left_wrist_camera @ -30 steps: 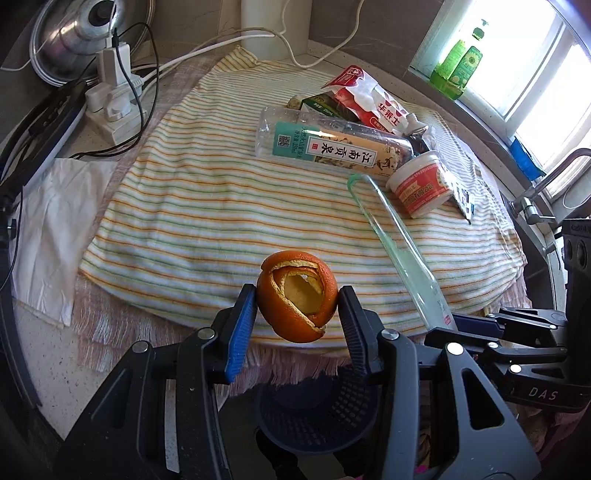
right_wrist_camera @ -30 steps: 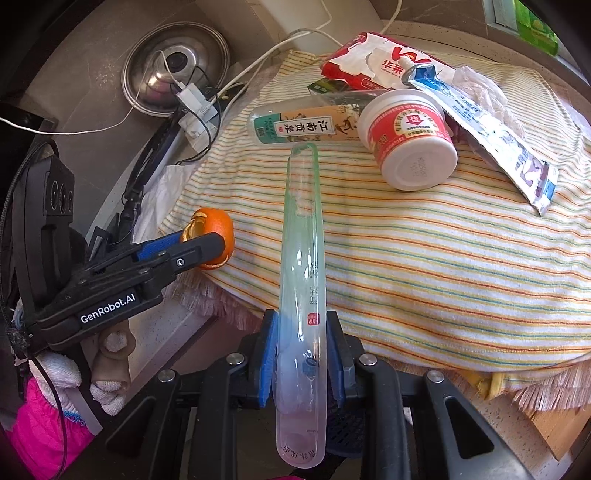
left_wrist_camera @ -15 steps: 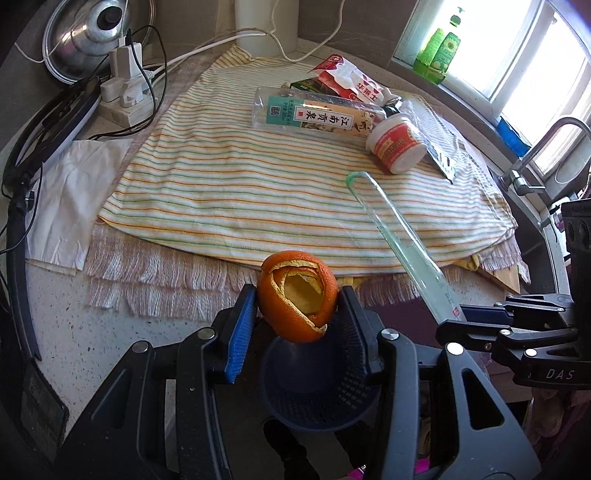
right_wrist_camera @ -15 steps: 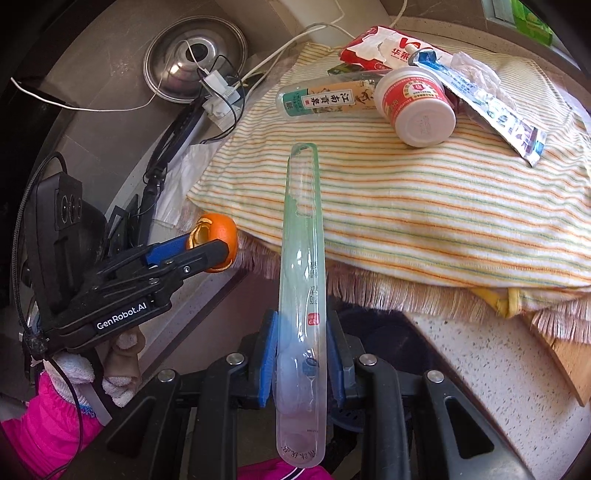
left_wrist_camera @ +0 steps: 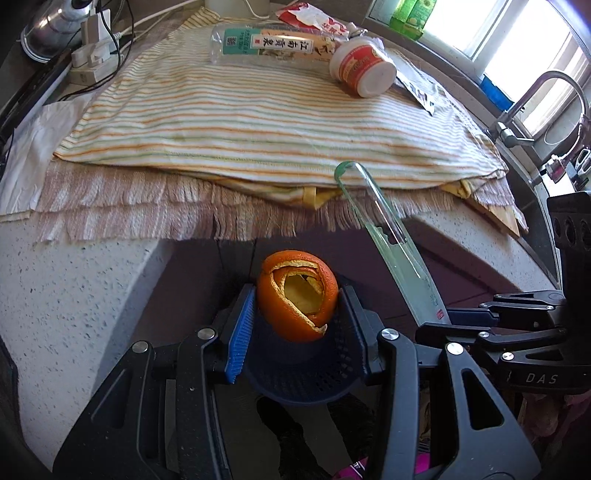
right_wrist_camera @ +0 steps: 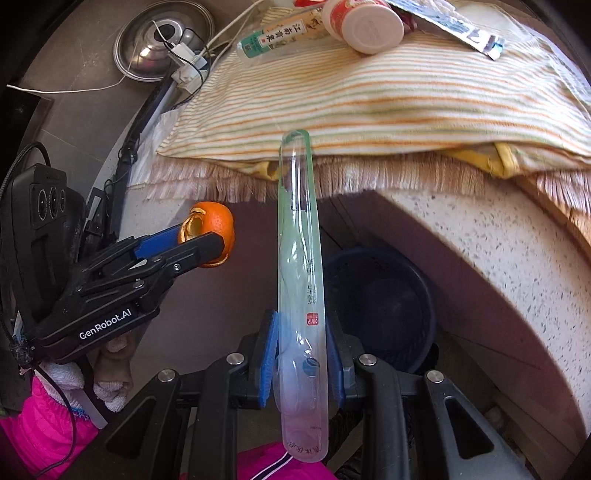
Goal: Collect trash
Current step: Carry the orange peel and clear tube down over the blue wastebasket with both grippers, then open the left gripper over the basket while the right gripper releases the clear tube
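My left gripper [left_wrist_camera: 297, 314] is shut on a hollow orange peel [left_wrist_camera: 297, 295] and holds it over a dark blue mesh bin [left_wrist_camera: 303, 380] below the counter edge. My right gripper [right_wrist_camera: 301, 354] is shut on a long clear plastic toothbrush case [right_wrist_camera: 299, 280], held off the counter beside the same bin [right_wrist_camera: 384, 306]. The left gripper with the peel [right_wrist_camera: 210, 232] shows at the left of the right wrist view. On the striped cloth [left_wrist_camera: 240, 122] lie a plastic bottle [left_wrist_camera: 266, 44], a white and red cup [left_wrist_camera: 364, 72], a red wrapper [left_wrist_camera: 314, 18] and a foil sachet [right_wrist_camera: 458, 29].
The speckled counter edge [left_wrist_camera: 74, 295] curves in front of the bin. A power strip with cables [left_wrist_camera: 92, 59] and a steel lid [right_wrist_camera: 162, 44] sit at the back left. A tap [left_wrist_camera: 535, 107] and sink are at the right. White paper [left_wrist_camera: 26, 158] lies left of the cloth.
Both grippers have pulled back from the cloth and dropped below the counter edge. The peel and the case now hang over the blue bin. Both grips are unchanged.
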